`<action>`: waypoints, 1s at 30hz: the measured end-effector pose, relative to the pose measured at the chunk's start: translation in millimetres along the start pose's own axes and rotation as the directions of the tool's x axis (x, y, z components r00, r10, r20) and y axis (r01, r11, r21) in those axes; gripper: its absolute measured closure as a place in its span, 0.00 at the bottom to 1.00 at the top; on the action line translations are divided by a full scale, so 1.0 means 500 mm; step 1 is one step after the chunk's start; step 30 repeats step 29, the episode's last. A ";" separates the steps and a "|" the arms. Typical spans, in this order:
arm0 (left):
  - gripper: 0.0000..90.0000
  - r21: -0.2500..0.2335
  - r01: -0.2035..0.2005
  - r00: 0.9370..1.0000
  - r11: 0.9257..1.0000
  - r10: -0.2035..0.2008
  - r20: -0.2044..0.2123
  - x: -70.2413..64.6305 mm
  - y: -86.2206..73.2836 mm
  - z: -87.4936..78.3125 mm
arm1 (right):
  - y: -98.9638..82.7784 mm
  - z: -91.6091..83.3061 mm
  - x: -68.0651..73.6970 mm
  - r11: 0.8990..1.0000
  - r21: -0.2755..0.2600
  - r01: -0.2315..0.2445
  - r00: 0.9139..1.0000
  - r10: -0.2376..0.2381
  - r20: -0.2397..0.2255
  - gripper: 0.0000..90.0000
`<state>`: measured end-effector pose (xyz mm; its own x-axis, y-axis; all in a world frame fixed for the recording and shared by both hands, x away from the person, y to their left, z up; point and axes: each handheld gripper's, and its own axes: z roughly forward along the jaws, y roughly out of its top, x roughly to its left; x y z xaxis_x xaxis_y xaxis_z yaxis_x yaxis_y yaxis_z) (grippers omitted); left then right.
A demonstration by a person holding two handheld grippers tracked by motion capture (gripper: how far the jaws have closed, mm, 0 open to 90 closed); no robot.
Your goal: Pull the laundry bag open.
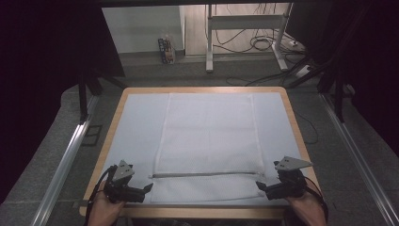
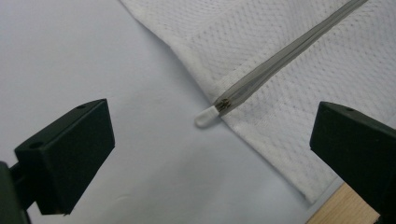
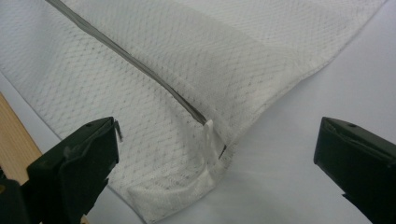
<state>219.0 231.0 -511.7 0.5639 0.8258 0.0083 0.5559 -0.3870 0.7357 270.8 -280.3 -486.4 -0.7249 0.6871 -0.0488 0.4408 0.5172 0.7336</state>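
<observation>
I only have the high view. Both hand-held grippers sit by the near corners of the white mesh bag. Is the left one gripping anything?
Observer: No. The left hand-held gripper has its jaws wide apart, pressing on nothing.
Operator: What's at that end of the zipper?
Observer: A small white tab sticks out past the edge of the mesh bag, at the end of the grey zipper.
Operator: And the right side?
Observer: The right hand-held gripper is open too. There the zipper ends at a white strip, just short of the bag's rumpled corner.
</observation>
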 end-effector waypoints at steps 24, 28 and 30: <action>0.00 0.030 0.045 0.995 0.999 -0.042 -0.090 0.011 -0.040 -0.001 | -0.037 -0.004 -0.004 0.998 0.027 -0.054 0.998 0.053 0.042 0.00; 0.00 0.038 0.043 0.995 0.998 -0.040 -0.087 0.012 -0.039 0.000 | -0.037 0.000 -0.002 0.998 0.043 -0.035 0.998 0.033 0.050 0.00; 0.01 0.043 0.043 0.996 0.998 -0.039 -0.086 0.012 -0.038 0.001 | -0.037 0.001 -0.002 0.998 0.050 -0.030 0.998 0.028 0.050 0.00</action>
